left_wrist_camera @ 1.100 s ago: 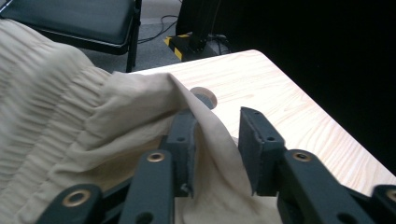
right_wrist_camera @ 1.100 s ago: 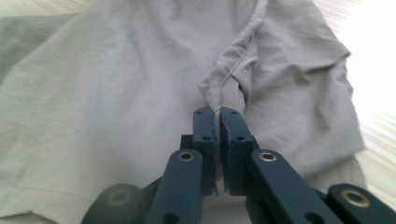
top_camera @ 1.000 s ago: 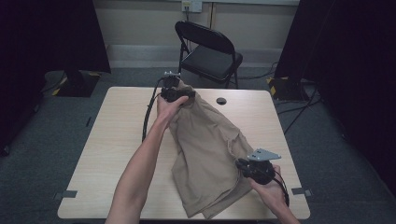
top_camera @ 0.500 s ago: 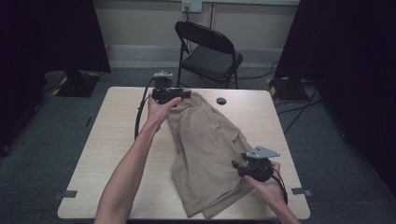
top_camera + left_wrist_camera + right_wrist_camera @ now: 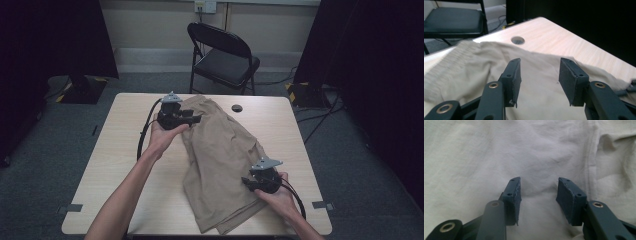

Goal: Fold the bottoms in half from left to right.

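Claws [image 5: 196, 119] [image 5: 245, 181] both released now, having just let go of the shorts [image 5: 225, 160].

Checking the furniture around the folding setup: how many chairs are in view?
1. A black folding chair stands beyond the table's far edge, behind the khaki shorts. Others may be hidden in the dark sides.

Left gripper [image 5: 196, 119]: black body, grey three-cornered plate on top, black cable looping from rear. Right gripper [image 5: 245, 181]: same build, same plate, black cable behind. Jaws: flat black pads, small screws, brass-ringed pivots at base. Forearms bare, no sleeves.
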A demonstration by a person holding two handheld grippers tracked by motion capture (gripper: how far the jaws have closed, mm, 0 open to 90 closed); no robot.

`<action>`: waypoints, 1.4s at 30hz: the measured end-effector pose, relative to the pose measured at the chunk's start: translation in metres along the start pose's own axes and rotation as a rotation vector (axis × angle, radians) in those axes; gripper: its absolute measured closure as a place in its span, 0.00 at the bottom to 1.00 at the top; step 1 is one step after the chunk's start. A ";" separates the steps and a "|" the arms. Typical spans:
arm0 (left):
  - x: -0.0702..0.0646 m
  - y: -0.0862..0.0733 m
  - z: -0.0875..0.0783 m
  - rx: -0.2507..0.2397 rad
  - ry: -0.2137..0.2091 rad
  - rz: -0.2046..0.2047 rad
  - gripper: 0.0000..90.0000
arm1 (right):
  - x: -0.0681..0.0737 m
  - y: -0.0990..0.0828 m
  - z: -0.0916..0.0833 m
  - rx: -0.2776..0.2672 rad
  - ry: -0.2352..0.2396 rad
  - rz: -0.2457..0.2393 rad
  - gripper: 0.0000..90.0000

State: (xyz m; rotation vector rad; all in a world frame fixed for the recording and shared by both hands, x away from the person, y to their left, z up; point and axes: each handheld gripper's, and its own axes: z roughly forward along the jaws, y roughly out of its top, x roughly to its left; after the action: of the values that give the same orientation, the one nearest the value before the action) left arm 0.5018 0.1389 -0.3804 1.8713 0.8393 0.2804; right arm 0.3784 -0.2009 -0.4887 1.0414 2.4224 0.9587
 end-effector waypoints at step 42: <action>-0.029 -0.128 -0.095 0.179 -0.085 0.059 0.85 | 0.070 0.023 0.002 -0.062 0.158 0.022 0.60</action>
State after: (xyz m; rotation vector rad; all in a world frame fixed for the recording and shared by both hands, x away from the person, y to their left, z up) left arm 0.3753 0.2177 -0.4446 2.0621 0.7726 0.1651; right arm 0.3443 -0.1366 -0.4768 1.0076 2.4931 1.1566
